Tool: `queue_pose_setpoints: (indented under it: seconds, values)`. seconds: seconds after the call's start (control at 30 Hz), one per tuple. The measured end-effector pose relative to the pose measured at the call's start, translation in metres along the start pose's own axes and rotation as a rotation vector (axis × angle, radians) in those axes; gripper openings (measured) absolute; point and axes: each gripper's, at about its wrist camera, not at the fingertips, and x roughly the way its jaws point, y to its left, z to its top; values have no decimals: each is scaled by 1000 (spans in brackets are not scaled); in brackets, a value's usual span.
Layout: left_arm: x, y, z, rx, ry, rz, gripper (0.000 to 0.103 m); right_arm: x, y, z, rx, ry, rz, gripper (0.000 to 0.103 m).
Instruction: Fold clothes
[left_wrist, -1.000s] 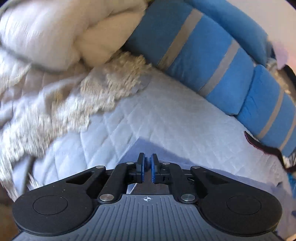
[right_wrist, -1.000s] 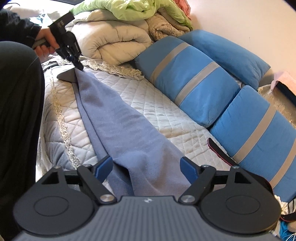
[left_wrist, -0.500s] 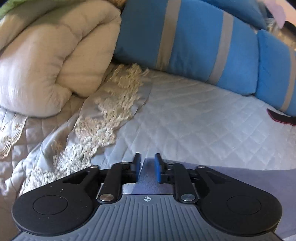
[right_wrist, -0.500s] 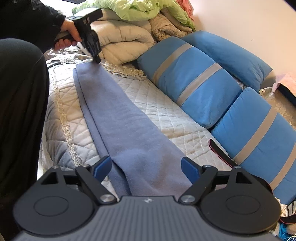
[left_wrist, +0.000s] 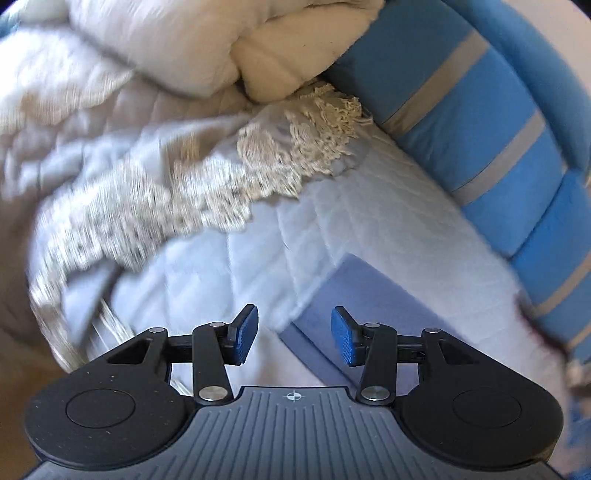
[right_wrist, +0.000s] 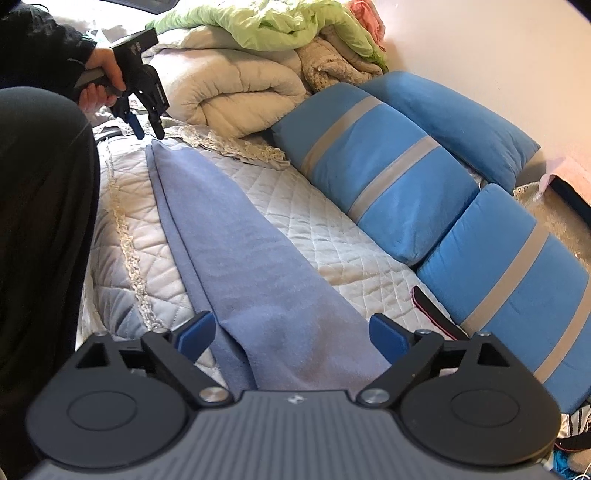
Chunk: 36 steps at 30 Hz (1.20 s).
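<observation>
The blue garment (right_wrist: 236, 251) lies flat on the quilt (right_wrist: 317, 229). Left gripper (left_wrist: 294, 334) is opening just off its far end, empty. Right gripper (right_wrist: 291, 334) gapes wide over its near end, gripping nothing.

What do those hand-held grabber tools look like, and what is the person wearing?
Each tool is matte black: a grey ribbed body with a small crosshair mark, two round discs, and silver-riveted link arms ending in blue textured pads. The left gripper has a pistol-style handle. The person wears a black sleeve with a gathered cuff. No cables show.
</observation>
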Motion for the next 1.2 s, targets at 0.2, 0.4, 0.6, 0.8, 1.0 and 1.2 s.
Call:
queue_pose_setpoints:
  seconds: [0.2,0.4,0.6,0.8,1.0,1.2]
  values:
    - [0,22,-11,-234,22,-183,41,0,2,-1,1,7,-2,97]
    - [16,33,-20,-356,21,-278,41,-1,3,-1,1,6,0,97]
    - [23,34,-25,-392,-7,-311,2,-3,5,-2,-6,5,2,98]
    - [11,31,-21,-336,-52,-262,2,-4,4,-3,-9,4,-6,98]
    - [14,39,-19,-357,-25,-180,5,-5,2,-3,-7,1,-8,98]
    - [11,56,-30,-437,-39,-254,47,-8,2,-3,0,-6,-11,99]
